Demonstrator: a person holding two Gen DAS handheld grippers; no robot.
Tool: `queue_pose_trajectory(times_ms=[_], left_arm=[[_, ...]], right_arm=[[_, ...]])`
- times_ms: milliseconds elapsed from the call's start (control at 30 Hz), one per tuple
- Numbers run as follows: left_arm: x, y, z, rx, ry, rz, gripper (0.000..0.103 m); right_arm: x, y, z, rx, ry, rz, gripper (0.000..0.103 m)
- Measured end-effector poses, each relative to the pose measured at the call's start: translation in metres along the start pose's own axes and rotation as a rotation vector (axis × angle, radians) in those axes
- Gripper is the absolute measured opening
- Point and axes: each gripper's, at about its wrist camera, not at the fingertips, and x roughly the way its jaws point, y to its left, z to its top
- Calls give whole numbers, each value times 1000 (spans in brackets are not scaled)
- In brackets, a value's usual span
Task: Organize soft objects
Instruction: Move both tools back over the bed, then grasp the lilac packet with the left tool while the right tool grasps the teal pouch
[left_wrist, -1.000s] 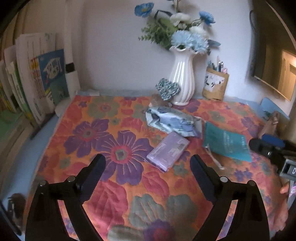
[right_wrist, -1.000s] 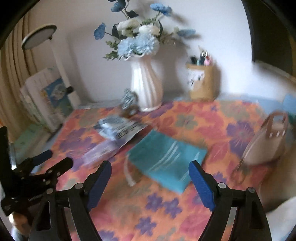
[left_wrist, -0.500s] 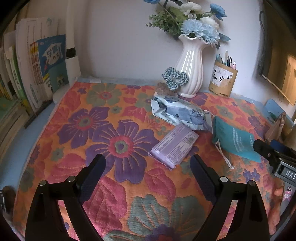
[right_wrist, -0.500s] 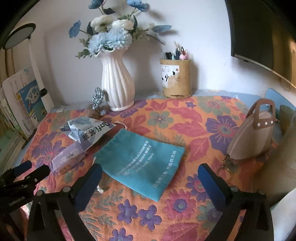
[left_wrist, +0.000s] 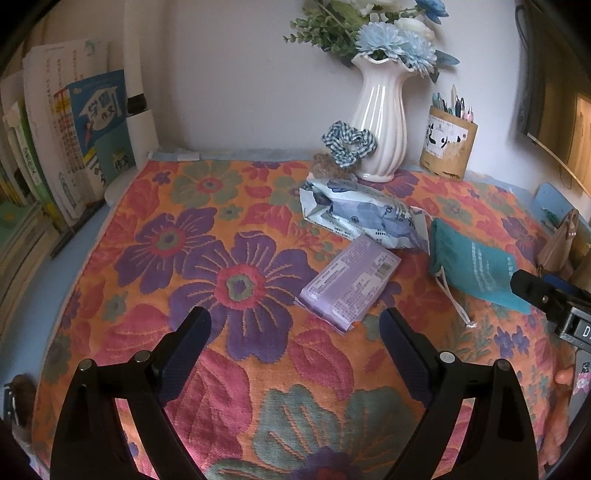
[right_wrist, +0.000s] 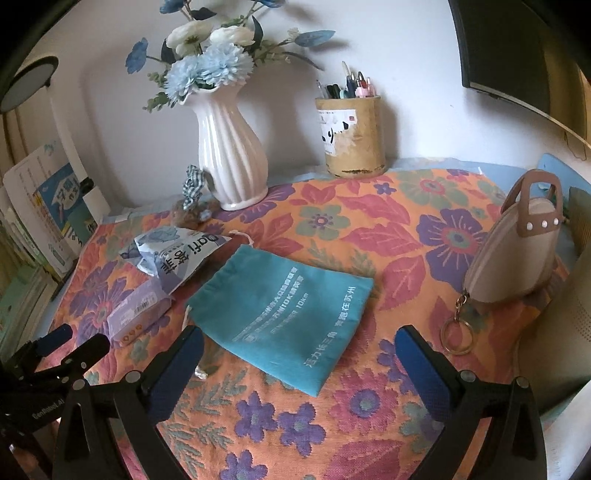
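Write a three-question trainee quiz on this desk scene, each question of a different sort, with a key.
1. True or false: the left gripper is shut on the purple tissue pack.
2. Multiple choice: the teal drawstring pouch lies nearest which gripper? A) the right gripper B) the left gripper C) neither is in view
3. Fill in: the checked scrunchie leans against the white ____.

Key: 1 false, both grippers are open and empty; 2 A; 3 vase.

Black left gripper (left_wrist: 295, 343), right gripper (right_wrist: 299, 354): blue-padded jaws, silver screws.
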Motion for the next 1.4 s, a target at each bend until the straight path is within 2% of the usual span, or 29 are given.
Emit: queue_pose_trajectory(times_ms=[633, 767, 833, 933, 1033, 1133, 1267, 1333, 1400], left_arm=[[2, -1, -1, 9, 3, 4, 92], [3, -5, -4, 32, 28, 24, 92], [-2, -9, -6, 66, 34, 18, 92], [-12, -14, -6, 83, 83, -26, 92], [-21, -19, 5, 103, 120, -29, 92], [-19, -23, 21, 116, 114, -52, 92], [10, -31, 32, 199, 110, -64, 92], [25, -32, 33, 213, 118, -92, 91], [35, -31, 34, 204, 129, -124, 91]], right_arm=[[3, 1, -1, -1, 18, 1, 103], [4, -7, -1, 37, 48, 42, 103], [7, -14, -1, 61, 100, 61, 103], [4, -21, -5, 58, 153, 30, 103], [-2, -13, 0, -36, 178, -24, 103], [6, 8, 7, -206, 237, -56, 103], [19, 37, 6, -434, 214, -143, 103], [27, 43, 6, -492, 206, -148, 103], [38, 46, 8, -539, 205, -200, 103]])
